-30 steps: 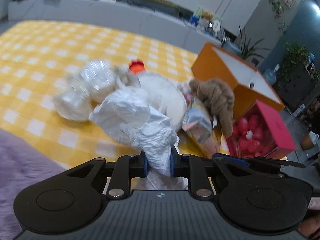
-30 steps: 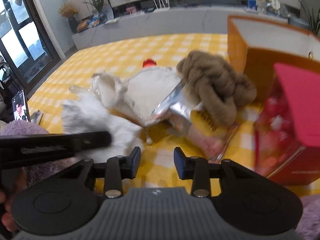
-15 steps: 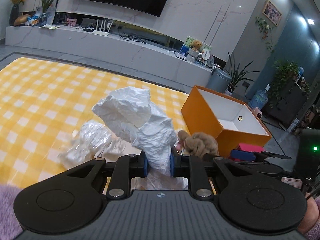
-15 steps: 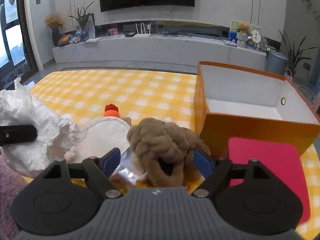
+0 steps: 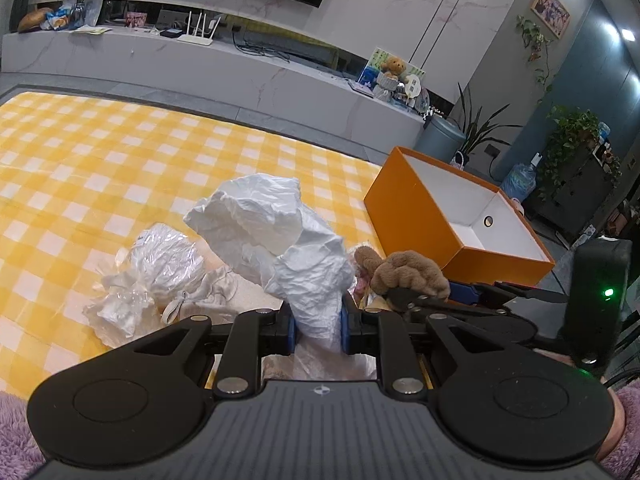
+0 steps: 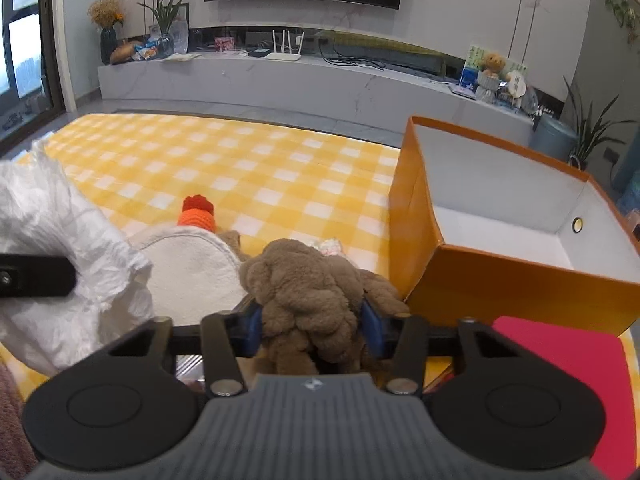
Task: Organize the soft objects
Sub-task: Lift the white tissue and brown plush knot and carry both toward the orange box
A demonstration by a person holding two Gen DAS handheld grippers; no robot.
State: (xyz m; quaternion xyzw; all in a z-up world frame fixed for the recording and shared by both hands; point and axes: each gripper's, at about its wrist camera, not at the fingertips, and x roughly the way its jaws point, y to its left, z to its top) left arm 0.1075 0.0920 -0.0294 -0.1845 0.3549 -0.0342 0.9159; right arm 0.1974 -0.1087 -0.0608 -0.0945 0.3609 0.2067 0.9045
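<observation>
My left gripper (image 5: 318, 330) is shut on a crumpled white plastic bag (image 5: 276, 232) and holds it up above the yellow checked cloth (image 5: 100, 168). The bag also shows at the left of the right wrist view (image 6: 60, 248). My right gripper (image 6: 312, 332) is shut on a brown knotted plush (image 6: 312, 292), which also shows in the left wrist view (image 5: 408, 274). An open orange box (image 6: 500, 280) with a white inside stands just right of the plush; it also shows in the left wrist view (image 5: 420, 216).
A clear-wrapped white bundle (image 5: 160, 268) and a white plush with an orange-red knitted top (image 6: 198, 212) lie on the cloth. A red box lid (image 6: 560, 360) sits at my right. A grey TV bench (image 6: 280, 76) runs behind.
My left gripper lifted the white bag off the pile. My right gripper moved onto the brown plush and closed on it; it was open and empty a second ago.
</observation>
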